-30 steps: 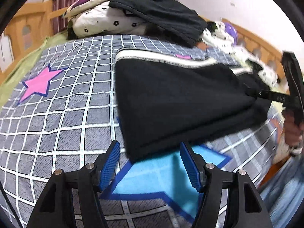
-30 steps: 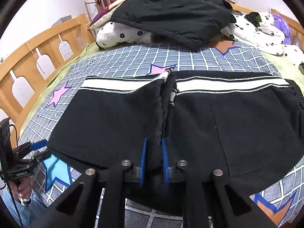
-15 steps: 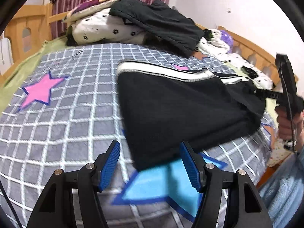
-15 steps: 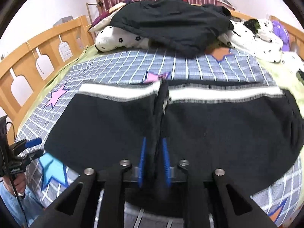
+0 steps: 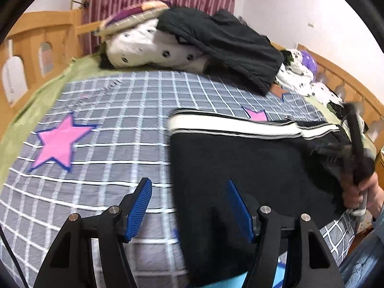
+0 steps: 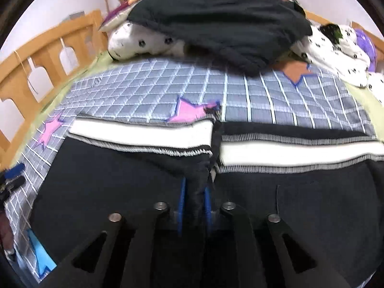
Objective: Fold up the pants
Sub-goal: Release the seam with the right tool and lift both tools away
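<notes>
The black pants [image 6: 288,192] are lying across the bed [image 6: 168,88] near its front edge. The right gripper [image 6: 194,201] is showing its fingers clamped on a central fold of them; only the left wrist view is showing the left gripper [image 5: 189,206], fingers apart, straddling their left edge

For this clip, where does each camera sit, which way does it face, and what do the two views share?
Left wrist: on the open left tool, low at the pants' left edge, facing across the bed toward the pillow pile; the person's right hand shows at far right.
Right wrist: on the right tool, shut on a pinch of the pants at the near edge, facing the headboard end; the left tool peeks in at far left.
Shared: pants, white waistband, checked bedspread, dark garment.
</notes>
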### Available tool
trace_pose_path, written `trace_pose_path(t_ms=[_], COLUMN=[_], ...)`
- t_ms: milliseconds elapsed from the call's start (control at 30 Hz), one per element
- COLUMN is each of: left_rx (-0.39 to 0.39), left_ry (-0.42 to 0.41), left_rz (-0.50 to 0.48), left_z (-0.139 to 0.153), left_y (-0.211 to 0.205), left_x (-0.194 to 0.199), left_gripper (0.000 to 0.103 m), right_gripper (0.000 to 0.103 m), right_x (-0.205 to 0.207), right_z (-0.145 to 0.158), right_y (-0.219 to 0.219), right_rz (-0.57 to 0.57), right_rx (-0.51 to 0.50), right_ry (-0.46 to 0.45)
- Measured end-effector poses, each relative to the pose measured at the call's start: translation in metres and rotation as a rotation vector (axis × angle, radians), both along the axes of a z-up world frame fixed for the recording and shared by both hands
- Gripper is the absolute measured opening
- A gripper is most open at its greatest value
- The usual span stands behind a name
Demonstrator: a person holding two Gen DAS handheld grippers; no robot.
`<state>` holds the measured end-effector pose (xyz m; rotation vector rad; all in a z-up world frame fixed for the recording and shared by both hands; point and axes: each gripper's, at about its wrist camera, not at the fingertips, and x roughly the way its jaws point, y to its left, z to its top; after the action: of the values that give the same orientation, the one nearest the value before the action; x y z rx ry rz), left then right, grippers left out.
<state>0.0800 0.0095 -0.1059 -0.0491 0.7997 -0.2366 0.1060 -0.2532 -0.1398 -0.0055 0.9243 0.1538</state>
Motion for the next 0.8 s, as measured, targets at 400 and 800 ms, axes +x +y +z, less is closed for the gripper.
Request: trace_pose_path(t_ms=[400,800], left_rx=[0.027,0.093], left_ry=[0.146,0.059], left_rz=[0.042,0.061], left_z=[-0.038,0.014], left_y=[-0.016,0.013], left_x=[-0.004,-0.077], left_gripper=[0.065,0.065], right_gripper=[0.034,0.034], right_x=[-0.071,-0.138], right_z=[0.002,0.066], right_y=[0.0,-0.001], right_rz=[0.072,-0.028], right_rx=[-0.018,-0.118], right_ry=[0.068,-0.075])
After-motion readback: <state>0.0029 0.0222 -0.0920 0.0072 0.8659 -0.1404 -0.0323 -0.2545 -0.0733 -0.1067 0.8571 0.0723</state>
